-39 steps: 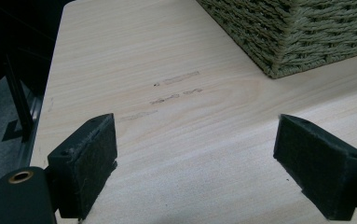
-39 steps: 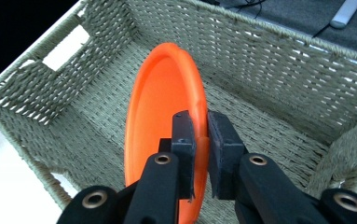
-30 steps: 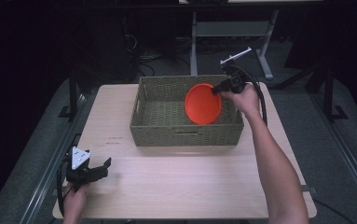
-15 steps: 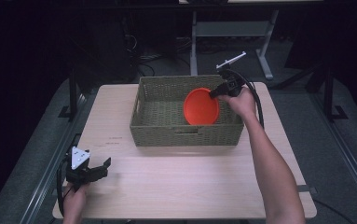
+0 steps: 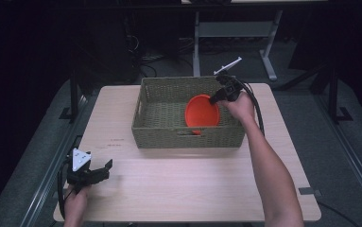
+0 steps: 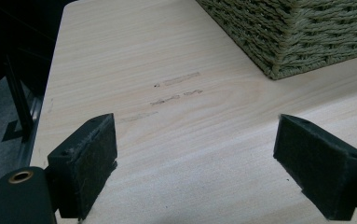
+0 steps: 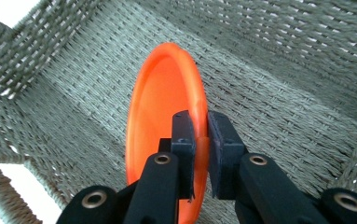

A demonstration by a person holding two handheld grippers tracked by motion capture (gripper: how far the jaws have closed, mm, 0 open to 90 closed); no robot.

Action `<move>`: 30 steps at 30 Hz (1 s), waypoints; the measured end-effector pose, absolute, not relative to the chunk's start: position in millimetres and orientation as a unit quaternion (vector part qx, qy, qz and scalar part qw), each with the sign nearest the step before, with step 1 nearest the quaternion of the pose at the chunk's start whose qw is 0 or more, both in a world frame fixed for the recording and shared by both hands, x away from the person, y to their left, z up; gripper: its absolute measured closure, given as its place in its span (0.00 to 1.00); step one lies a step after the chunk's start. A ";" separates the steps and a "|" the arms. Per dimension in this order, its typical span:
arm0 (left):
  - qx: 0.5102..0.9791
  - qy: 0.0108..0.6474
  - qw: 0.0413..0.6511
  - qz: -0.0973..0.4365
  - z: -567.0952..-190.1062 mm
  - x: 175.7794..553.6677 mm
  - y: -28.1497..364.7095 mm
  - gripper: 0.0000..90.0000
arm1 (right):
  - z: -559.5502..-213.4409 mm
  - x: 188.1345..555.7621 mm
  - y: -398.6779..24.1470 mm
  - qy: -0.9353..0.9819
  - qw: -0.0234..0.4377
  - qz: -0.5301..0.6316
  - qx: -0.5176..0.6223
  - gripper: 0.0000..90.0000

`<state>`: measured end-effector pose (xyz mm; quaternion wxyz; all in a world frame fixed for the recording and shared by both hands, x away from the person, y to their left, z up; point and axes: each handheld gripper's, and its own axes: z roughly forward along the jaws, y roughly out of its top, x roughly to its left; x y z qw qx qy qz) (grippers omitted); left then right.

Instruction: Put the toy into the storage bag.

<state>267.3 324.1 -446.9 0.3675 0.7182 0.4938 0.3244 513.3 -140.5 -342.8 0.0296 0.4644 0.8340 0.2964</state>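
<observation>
Dark floor and metal stands surround one pale wooden table (image 5: 183, 189), which carries one woven basket (image 5: 159, 132) toward its far side. One orange plate (image 5: 201, 112) stands on edge inside the basket, in its right half, tilted and low between the walls. The right gripper (image 5: 215, 98) has its two black jaws pinched tight on the plate's rim; in the right gripper view the rim of the orange plate (image 7: 164, 121) sits squeezed between the pads of the right gripper (image 7: 200, 135), with the basket's woven floor behind. The right hand (image 5: 239, 105) is at the basket's far right corner, the forearm stretched long from the near edge of the table, the gripper pointing left and down into the basket. The left gripper (image 5: 104, 171) rests at the near left corner of the table, well apart from the basket, its jaws standing wide and holding nothing; bare wood lies between them in the left gripper view. The left hand (image 5: 76, 201) grips it from the near edge.
</observation>
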 end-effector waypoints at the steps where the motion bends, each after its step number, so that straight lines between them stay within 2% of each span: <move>1: 0.717 0.495 0.368 0.324 -446.9 267.2 324.1 0.14 | -343.8 513.5 -139.4 0.835 0.030 0.292 0.465 0.91; 14: 0.720 0.495 0.365 0.323 -446.8 267.3 323.8 0.14 | -350.6 515.4 -137.7 0.841 0.023 0.272 0.468 0.89; 16: 0.720 0.495 0.365 0.323 -446.8 267.2 323.7 0.14 | -350.8 515.7 -138.6 0.837 0.017 0.274 0.473 0.81; 30: 0.720 0.494 0.366 0.323 -447.2 267.7 322.2 0.14 | -352.4 511.3 -148.3 0.831 0.018 0.280 0.480 0.72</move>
